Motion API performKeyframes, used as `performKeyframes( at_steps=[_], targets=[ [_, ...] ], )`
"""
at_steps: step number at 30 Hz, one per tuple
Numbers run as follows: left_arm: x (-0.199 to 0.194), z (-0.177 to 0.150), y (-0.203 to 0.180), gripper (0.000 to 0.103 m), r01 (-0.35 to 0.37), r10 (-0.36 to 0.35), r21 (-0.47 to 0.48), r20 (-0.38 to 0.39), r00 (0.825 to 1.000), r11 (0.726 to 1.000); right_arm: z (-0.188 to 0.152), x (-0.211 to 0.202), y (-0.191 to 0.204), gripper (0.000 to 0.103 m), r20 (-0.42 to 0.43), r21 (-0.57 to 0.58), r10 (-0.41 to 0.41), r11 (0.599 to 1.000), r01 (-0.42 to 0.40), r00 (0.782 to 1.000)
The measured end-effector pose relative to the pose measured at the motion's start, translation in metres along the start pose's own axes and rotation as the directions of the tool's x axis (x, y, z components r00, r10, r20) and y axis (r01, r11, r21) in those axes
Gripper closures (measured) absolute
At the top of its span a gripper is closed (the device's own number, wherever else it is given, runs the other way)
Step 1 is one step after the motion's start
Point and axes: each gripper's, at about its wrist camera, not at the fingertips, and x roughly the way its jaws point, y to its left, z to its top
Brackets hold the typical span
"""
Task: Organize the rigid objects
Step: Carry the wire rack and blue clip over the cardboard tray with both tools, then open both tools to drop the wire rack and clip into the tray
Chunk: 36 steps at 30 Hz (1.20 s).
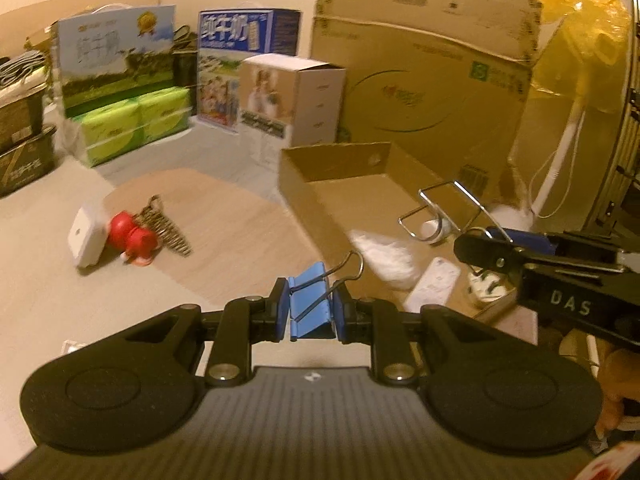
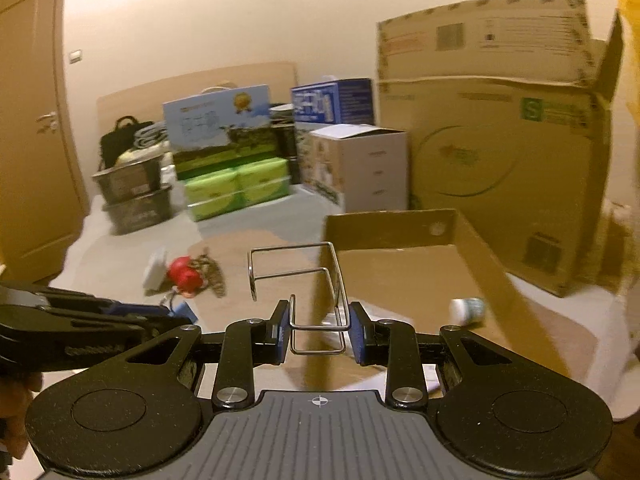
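Note:
My left gripper is shut on a blue binder clip and holds it in the air near the left wall of a shallow cardboard tray. My right gripper is shut on a bent wire rack and holds it over the tray; it also shows in the left wrist view. On the wooden mat lie a white box, a red toy and a metal spring. In the tray lie a small white bottle, a white crumpled bag and a white flat device.
Boxes stand along the far wall: a big cardboard box, a white carton, milk cartons and green tissue packs. Dark bins sit at the left. A door is at the far left.

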Motion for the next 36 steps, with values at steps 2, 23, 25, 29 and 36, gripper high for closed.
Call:
performKeyframes(
  at_steps=[2, 23, 25, 29, 36],
  targets=[
    [0.002, 0.004, -0.011, 0.083, 0.013, -0.013, 0.006, 0.004, 1.000, 1.000, 0.002, -0.005, -0.010, 0.073, 0.001, 0.003, -0.021, 1.000, 0.021, 1.000],
    [0.080, 0.067, -0.067, 0.083, 0.044, -0.046, 0.096, 0.022, 0.999, 0.994, 0.036, 0.034, -0.102, 0.073, -0.050, 0.054, -0.073, 0.996, 0.075, 0.996],
    [0.094, 0.073, -0.065, 0.083, 0.035, -0.037, 0.098, 0.017, 0.999, 0.995, 0.041, 0.046, -0.109, 0.073, -0.062, 0.056, -0.070, 0.996, 0.073, 0.996],
    [0.123, 0.083, -0.060, 0.083, 0.030, -0.030, 0.111, 0.005, 1.000, 0.993, 0.049, 0.074, -0.123, 0.073, -0.096, 0.064, -0.063, 0.996, 0.069, 0.993],
    [0.166, 0.098, -0.050, 0.083, 0.018, -0.017, 0.107, -0.009, 1.000, 0.994, 0.061, 0.119, -0.143, 0.073, -0.158, 0.071, -0.051, 0.996, 0.062, 0.986]
  ],
)
